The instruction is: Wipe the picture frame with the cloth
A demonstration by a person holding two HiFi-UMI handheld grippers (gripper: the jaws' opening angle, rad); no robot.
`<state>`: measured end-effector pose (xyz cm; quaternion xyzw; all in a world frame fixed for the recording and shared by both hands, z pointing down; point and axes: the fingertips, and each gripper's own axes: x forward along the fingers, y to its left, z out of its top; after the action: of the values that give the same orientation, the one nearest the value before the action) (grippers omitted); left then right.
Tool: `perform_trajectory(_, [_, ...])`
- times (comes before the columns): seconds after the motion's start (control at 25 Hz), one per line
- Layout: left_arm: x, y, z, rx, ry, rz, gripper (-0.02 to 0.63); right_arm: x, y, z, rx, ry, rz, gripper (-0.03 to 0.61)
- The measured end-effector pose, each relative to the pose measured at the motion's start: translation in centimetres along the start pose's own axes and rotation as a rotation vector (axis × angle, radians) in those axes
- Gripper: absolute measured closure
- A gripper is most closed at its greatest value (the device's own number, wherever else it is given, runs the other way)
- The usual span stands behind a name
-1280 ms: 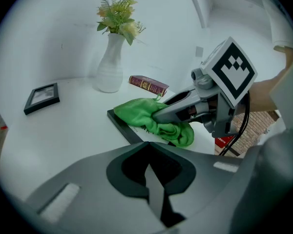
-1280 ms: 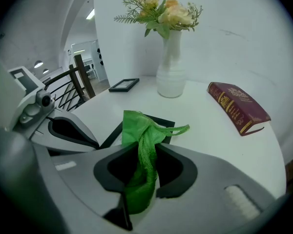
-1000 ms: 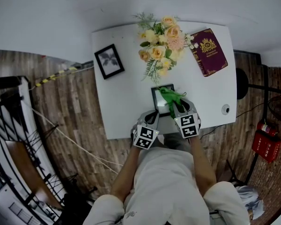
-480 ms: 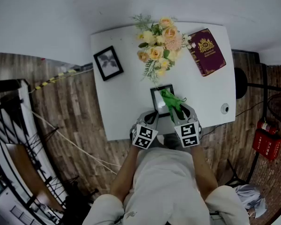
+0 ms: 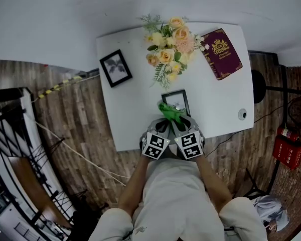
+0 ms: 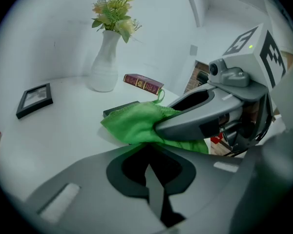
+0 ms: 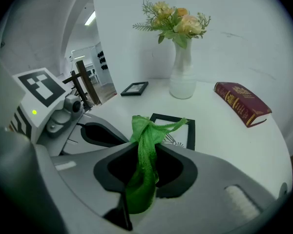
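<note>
A black picture frame (image 5: 176, 99) lies flat on the white table (image 5: 130, 109), near its front edge. My right gripper (image 5: 176, 122) is shut on a green cloth (image 5: 168, 112), whose bunched end rests at the frame's near left corner. In the right gripper view the cloth (image 7: 145, 150) rises from between the jaws, with the frame (image 7: 181, 129) just beyond. My left gripper (image 5: 162, 126) sits close beside the right one, shut with nothing between its jaws. In the left gripper view the cloth (image 6: 136, 123) hides most of the frame (image 6: 118, 109).
A white vase of flowers (image 5: 169, 43) stands behind the frame. A maroon book (image 5: 221, 53) lies at the back right, a second small black frame (image 5: 115, 68) at the back left. A small round object (image 5: 242, 114) sits near the right edge. Wooden floor surrounds the table.
My right gripper has moved left with the cloth, from over the frame's middle to its near left corner, ending up next to the left gripper. The left gripper has barely moved.
</note>
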<state>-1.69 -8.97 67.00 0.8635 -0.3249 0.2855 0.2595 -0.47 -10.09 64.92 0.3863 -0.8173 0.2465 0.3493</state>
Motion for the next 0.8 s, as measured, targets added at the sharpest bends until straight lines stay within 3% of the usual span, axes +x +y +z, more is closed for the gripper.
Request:
perform_trajectory(0.2, [0.0,0.1,0.1,0.015,0.002,0.001,0.594,0.8,-0.1,-1.8,0.044,0.019,-0.021,0.483])
perform_trajectory(0.8, [0.1,0.1,0.0,-0.029,-0.004,0.022,0.594,-0.6,-4.1,-3.1,0.02,0.027,-0.114,0.483])
